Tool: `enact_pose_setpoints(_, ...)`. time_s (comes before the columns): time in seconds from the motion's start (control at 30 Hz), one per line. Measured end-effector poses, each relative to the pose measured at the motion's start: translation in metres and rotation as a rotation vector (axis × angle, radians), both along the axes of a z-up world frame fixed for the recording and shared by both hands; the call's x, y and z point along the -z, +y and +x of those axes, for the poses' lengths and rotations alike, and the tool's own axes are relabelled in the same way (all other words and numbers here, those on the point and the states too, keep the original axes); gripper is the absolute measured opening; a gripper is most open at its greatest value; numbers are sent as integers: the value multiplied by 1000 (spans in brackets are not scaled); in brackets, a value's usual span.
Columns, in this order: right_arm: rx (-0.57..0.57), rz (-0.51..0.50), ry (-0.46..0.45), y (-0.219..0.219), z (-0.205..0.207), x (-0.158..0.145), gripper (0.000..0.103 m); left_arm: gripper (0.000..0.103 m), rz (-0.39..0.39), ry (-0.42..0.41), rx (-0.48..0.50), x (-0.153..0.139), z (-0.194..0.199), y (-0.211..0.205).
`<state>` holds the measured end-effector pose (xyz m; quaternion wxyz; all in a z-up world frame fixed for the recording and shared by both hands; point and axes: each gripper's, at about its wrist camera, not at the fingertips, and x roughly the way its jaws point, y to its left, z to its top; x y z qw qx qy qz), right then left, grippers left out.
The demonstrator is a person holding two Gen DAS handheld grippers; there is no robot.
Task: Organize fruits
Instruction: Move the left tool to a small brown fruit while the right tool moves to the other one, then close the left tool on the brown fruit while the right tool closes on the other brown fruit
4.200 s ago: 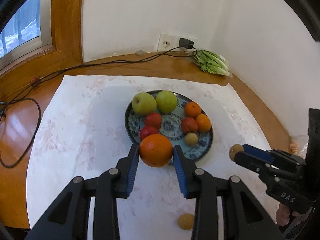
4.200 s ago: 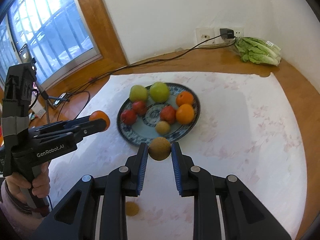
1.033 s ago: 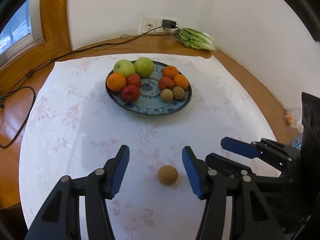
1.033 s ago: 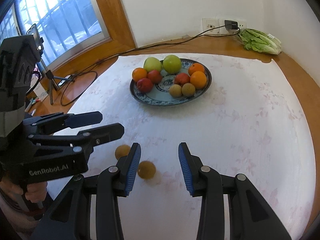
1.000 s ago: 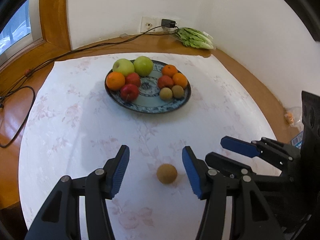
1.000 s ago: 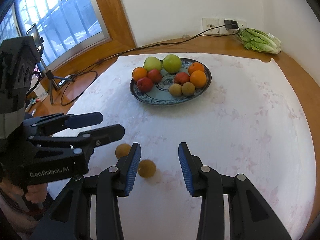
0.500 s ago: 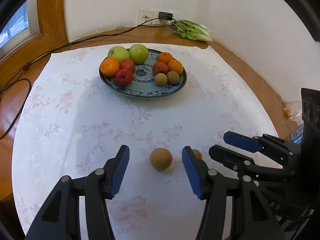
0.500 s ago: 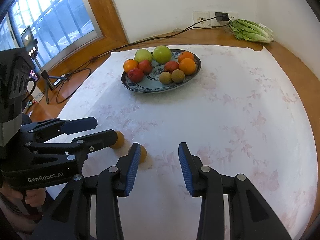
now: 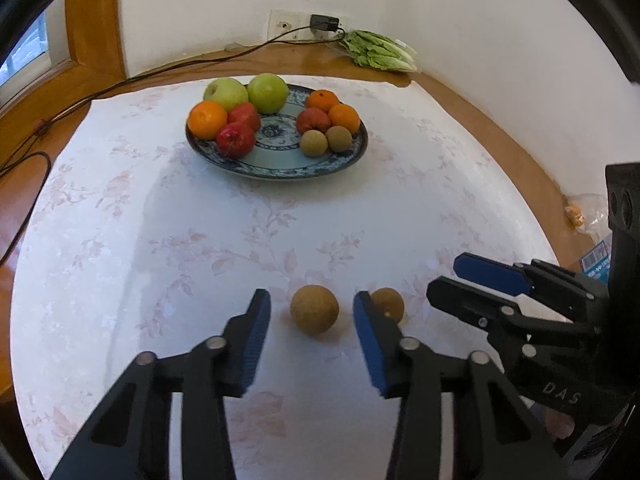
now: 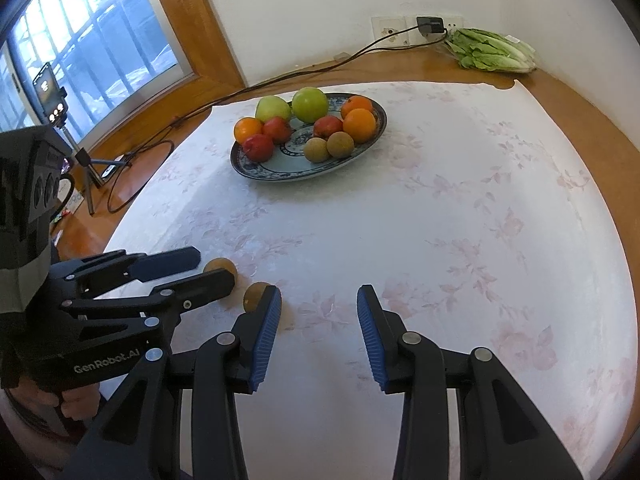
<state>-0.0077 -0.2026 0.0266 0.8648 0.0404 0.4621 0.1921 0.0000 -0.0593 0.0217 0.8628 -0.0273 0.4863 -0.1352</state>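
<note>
Two small brown fruits (image 9: 314, 309) (image 9: 387, 303) lie on the desk (image 9: 200, 248), one between the closing, not-yet-touching left tongs (image 9: 311, 332); right tongs (image 10: 319, 330) gape empty; judged light, round, roll-prone—pinch across the middle.

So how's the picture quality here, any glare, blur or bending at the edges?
Left wrist view: sharp, strong fisheye bending, dark corners, a soft shadow on the white floral tablecloth. Right wrist view: same curvature, the bright window slightly washed out, mild sheen on the wooden tabletop.
</note>
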Motion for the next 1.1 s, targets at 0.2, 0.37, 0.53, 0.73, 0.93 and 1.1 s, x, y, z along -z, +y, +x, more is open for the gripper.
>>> enact_pose_setpoints(0.2,3,1,8,1,0,2,41,28,-7,4,17,5,-1,-6)
enact_pose_setpoints(0.37,0,4,17,2,1,5,41,28,-25,5,11,5,-1,-3)
enact_pose_setpoints(0.53,-8,9,15,4,1,4,42,28,-32,-13,-22,0,0,8)
enact_pose_setpoints(0.73,-46,32,17,11,-1,4,42,28,-19,-26,-67,-3,3,21)
enact_pose_setpoints(0.93,-64,22,19,19,-3,5,42,28,-14,-33,-92,-3,4,27)
enact_pose_setpoints(1.1,-78,11,25,25,-4,7,42,28,-17,-35,-102,-2,4,31)
